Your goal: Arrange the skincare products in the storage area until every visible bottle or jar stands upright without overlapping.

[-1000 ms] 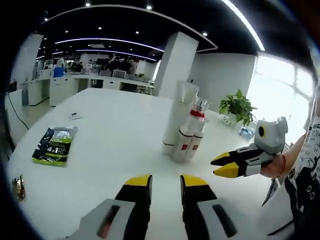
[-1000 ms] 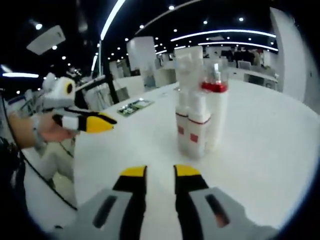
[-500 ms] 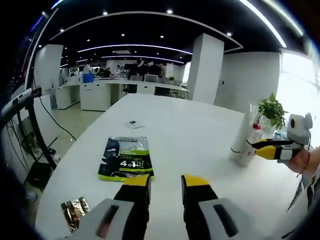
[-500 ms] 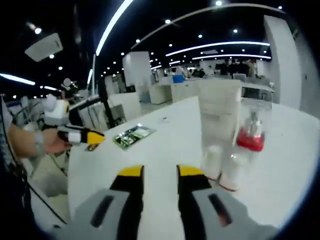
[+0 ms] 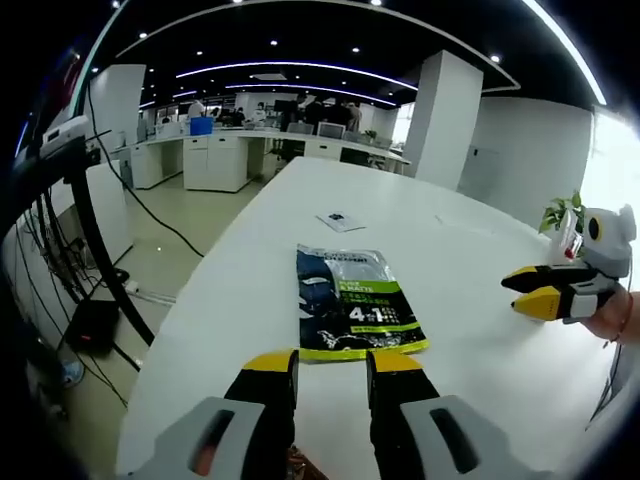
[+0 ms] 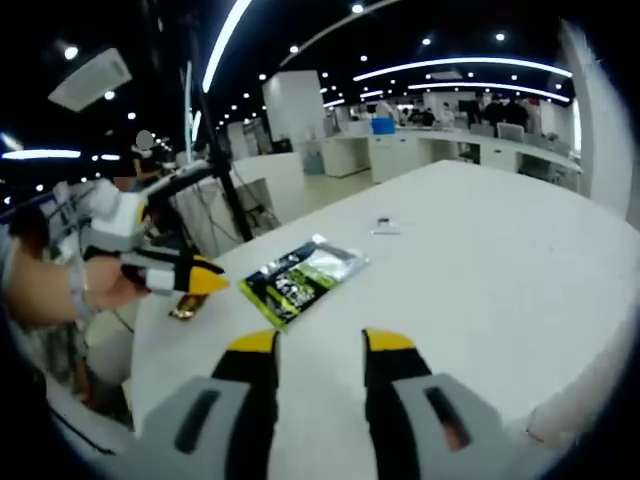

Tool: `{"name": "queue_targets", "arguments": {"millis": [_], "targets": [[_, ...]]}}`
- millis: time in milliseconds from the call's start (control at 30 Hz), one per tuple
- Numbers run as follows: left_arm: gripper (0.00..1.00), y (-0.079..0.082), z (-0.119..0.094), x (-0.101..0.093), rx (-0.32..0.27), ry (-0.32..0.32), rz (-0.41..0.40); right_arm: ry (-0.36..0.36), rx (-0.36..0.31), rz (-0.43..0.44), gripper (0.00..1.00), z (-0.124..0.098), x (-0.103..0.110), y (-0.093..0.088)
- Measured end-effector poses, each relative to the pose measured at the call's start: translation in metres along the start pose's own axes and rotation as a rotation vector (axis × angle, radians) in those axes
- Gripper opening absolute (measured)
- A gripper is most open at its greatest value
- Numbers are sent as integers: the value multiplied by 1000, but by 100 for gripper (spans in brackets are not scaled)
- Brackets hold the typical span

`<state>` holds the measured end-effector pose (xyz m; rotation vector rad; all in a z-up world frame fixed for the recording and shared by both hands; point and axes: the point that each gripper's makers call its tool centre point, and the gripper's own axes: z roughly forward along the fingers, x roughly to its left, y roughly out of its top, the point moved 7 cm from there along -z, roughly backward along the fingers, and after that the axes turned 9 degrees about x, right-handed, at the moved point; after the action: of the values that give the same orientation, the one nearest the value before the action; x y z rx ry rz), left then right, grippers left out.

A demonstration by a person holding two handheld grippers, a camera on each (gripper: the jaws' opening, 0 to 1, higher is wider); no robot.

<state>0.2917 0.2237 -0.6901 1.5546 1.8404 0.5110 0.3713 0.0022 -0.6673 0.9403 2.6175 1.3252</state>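
Bottles sit at the far right of my left gripper view, one clear bottle [image 5: 566, 232] peeking out behind my right gripper [image 5: 528, 292], beside a plant [image 5: 562, 211]. I judge both hands are aimed at the green sachet pack [image 5: 355, 312] lying flat on the white table [image 5: 470, 370]. My left gripper [image 5: 332, 362] hovers just short of it, fingers slightly apart and empty; the right's yellow tips are narrowly parted, holding nothing.
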Motion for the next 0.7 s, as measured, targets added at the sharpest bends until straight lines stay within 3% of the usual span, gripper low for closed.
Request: {"name": "queue_targets", "arguments": {"millis": [100,200,333,467,500,533,567,700], "targets": [[27,5,10,8,46,-2,6,52,38,2,32,23,6,9],[26,9,16,12,62,9,9,85,100,67,31,45,10,14],[25,12,25,10,114,-36,-11,86,138,189,29,66,12,17],[23,15,32,15,142,-6,9,33,189,123,28,82,8,16],[23,15,33,15,143,-5,9,29,201,129,28,85,7,15],[22,17,35,17,146,-9,5,-29,211,182,25,85,2,13],[22,17,36,17,150,-17,-2,10,198,154,24,88,4,14],[21,16,38,18,181,-21,-3,4,185,142,24,93,5,18]]}}
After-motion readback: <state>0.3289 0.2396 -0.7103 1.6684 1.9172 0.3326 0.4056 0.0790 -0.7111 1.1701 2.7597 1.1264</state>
